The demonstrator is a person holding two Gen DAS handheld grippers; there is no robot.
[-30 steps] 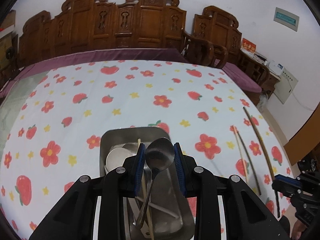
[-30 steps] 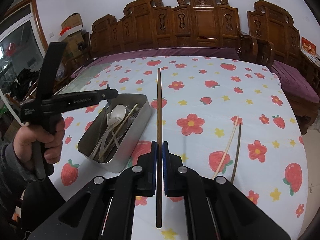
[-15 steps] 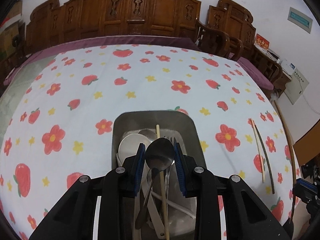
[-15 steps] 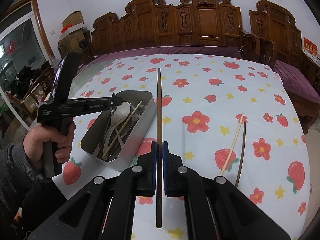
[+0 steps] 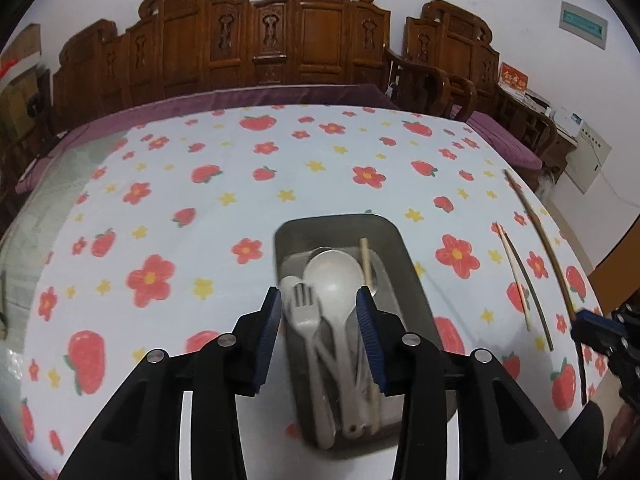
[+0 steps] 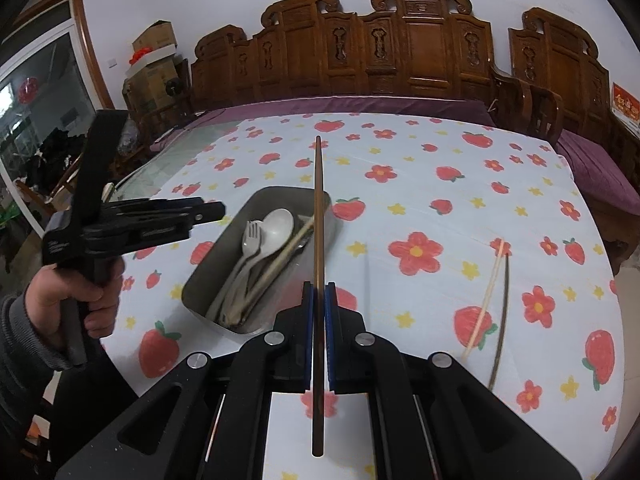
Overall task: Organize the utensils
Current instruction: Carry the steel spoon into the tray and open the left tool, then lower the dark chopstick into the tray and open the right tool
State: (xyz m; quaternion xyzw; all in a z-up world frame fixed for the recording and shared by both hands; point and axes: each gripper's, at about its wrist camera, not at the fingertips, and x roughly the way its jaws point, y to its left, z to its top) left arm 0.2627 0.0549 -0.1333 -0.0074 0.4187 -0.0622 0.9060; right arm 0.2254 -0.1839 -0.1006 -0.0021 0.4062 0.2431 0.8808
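Left wrist view: your left gripper (image 5: 319, 312) has just been opening, nothing held, above 1 metal tray (image 5: 404, 252) w/ 2 white spoons, 1 fork (image 5: 305, 312), 1 pale chopstick. Your right gripper (image 6: 319, 300) is clamped on 1 brown chopstick (image 6: 318, 208). 2 more chopsticks (image 6: 494, 292) lie on the tablecloth (image 6: 440, 200).

Both grippers are black plastic frames with silver round screws and blue ribbed finger pads (image 5: 270, 336). The left gripper (image 6: 216, 211) carries small white lettering; a grey knitted sleeve (image 6: 20, 344) covers the wrist.
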